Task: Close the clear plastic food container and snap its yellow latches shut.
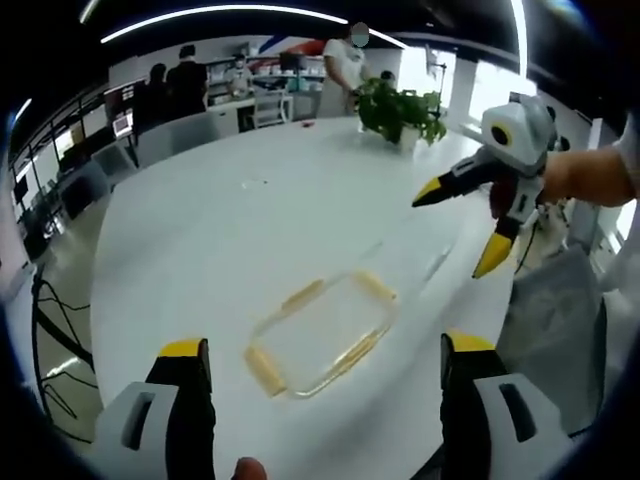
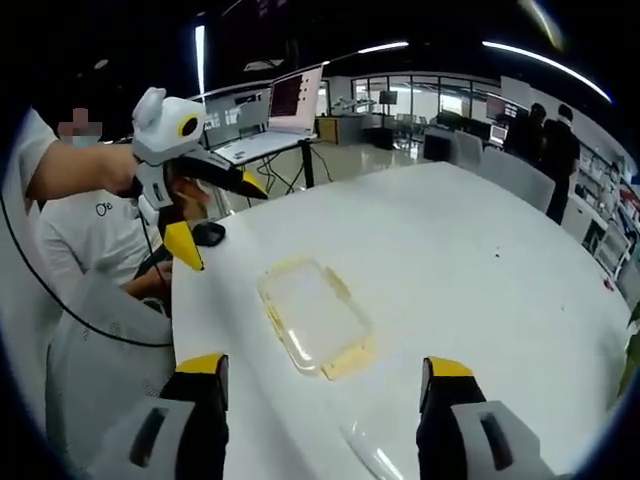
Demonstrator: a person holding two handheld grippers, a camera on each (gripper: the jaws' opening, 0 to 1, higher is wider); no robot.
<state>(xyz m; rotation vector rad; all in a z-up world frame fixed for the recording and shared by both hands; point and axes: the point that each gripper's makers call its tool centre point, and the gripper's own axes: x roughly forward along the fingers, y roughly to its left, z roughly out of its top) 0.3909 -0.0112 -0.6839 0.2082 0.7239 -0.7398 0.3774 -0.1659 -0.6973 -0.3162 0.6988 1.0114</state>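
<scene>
- Hovering above the table (image 1: 250, 230), the left gripper (image 1: 325, 350) is holding its jaws wide with nothing between them; the right gripper (image 2: 325, 365) is doing likewise.
- The container (image 1: 322, 333) is lying flat just ahead of both, touched by neither, its long axis running diagonally across the left gripper view.
- Neither gripper is looking clearly nearer.
- Yellow latches (image 1: 263, 370) are edging its sides; whether they are snapped cannot be told, and it is looking empty.
- A potted plant (image 1: 400, 112) is standing well apart.
</scene>
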